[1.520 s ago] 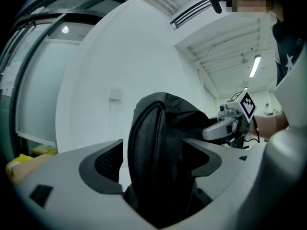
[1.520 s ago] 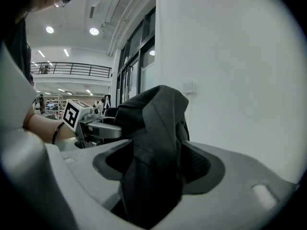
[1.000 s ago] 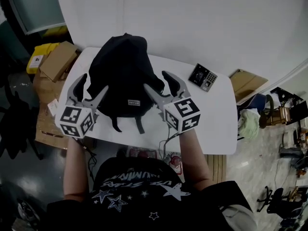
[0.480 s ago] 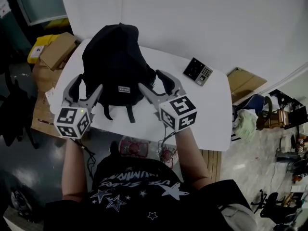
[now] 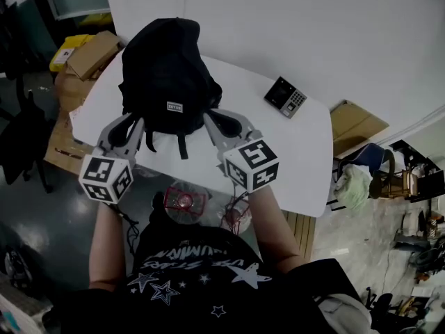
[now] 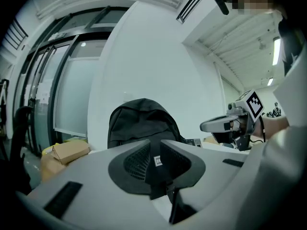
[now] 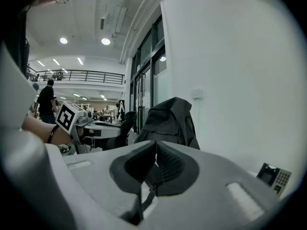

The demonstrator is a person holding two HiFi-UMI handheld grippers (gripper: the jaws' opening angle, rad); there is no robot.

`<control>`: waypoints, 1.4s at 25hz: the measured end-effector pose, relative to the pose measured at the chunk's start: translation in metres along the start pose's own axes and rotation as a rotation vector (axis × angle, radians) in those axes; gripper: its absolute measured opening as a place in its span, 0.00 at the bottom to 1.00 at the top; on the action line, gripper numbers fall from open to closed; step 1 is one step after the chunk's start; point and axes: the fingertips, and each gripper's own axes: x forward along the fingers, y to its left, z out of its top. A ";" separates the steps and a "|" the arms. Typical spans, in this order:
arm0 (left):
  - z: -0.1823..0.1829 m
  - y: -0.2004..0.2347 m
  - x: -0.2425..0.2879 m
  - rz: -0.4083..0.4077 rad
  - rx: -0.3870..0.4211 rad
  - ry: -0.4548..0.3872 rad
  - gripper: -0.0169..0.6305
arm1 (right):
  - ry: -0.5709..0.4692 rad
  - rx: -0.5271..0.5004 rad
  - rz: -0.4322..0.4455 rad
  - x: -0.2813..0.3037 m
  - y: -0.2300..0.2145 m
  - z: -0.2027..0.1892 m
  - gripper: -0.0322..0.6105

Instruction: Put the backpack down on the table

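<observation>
One backpack (image 7: 170, 121) (upright) beyond right claw (image 7: 156, 145)

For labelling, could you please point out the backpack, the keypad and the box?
Backpack (image 5: 163, 68): head view, its main body.
Keypad (image 5: 285, 96): head view, its face.
Box (image 5: 94, 54): head view, its top.

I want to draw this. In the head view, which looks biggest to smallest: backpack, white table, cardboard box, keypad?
1. white table
2. backpack
3. cardboard box
4. keypad
The box looks only slightly bigger than the keypad and seems farther from the camera, so that pair is unsure.
</observation>
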 end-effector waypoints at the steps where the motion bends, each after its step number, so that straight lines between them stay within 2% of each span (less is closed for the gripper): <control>1: -0.001 -0.004 -0.005 0.012 -0.005 -0.004 0.14 | 0.008 -0.003 0.014 -0.004 0.004 -0.003 0.06; 7: -0.010 -0.031 -0.026 0.046 -0.030 -0.001 0.04 | 0.040 -0.018 0.082 -0.024 0.019 -0.019 0.05; 15: -0.020 -0.053 -0.048 0.062 -0.065 0.034 0.04 | 0.075 0.000 0.164 -0.032 0.035 -0.033 0.05; 26: -0.047 -0.065 -0.086 0.042 -0.096 0.057 0.04 | 0.096 0.010 0.151 -0.042 0.059 -0.044 0.05; 30: -0.054 -0.077 -0.119 0.037 -0.112 0.066 0.04 | 0.100 0.024 0.149 -0.059 0.087 -0.044 0.05; 35: -0.050 -0.093 -0.164 0.043 -0.106 0.025 0.04 | 0.104 0.010 0.161 -0.082 0.130 -0.045 0.05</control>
